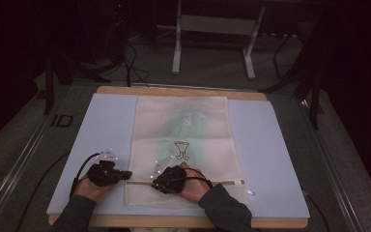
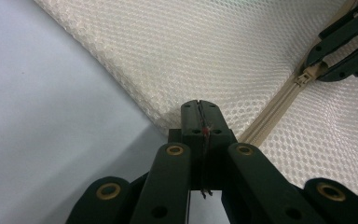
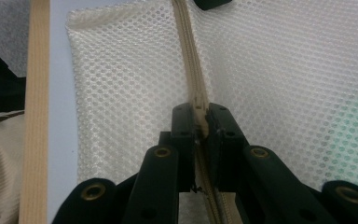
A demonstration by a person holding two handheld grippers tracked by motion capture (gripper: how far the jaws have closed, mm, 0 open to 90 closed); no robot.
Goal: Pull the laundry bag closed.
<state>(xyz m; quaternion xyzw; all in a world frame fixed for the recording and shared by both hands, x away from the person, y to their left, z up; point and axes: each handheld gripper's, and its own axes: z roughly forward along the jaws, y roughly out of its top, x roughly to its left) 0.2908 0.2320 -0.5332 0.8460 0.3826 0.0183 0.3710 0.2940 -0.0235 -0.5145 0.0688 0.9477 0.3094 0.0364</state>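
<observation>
Item 1, nearest: my left gripper, jaws closed on the near-left corner of the mesh laundry bag, pinning the fabric edge where the zipper ended.

Item 2: my right gripper, jaws clamped on the zipper slider, just beside the left one.

Item 3: the zipper ran crosswise along the bag's near end, stretching away to the right from the slider; the right hand was the one placed to draw it that way.

Item 4: bag lay flat, lengthwise on the blue mat. Inside, a pale green garment showed faintly through the mesh, far half.
</observation>
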